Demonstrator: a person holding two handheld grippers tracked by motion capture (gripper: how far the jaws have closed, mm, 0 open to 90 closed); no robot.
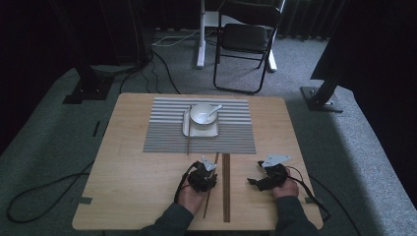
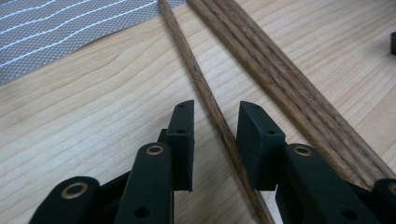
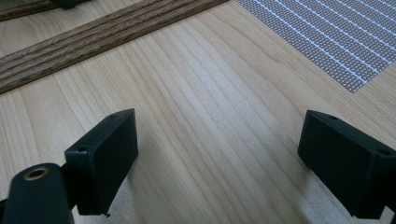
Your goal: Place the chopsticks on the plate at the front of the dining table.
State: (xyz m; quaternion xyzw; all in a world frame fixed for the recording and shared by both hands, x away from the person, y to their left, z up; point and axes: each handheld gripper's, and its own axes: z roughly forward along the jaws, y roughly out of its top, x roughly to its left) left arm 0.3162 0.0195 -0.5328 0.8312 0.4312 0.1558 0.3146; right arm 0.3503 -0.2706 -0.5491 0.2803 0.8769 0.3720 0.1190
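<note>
Your left gripper (image 2: 215,128) low over the table (image 2: 93,116), jaws partly open astride a single chopstick (image 2: 196,77) (gaps either side, not clamped), chopstick running forward toward the placemat (image 2: 56,32), your right gripper (image 3: 219,163) wide open, holding nothing.

The chopstick (image 2: 208,100) you were working on was a slim, dark brown wooden stick. It lay flat on the table (image 2: 93,107), running between your left tool's (image 2: 215,125) parted jaws, just beside a wider dark wooden strip (image 2: 280,79) set into the tabletop.
</note>
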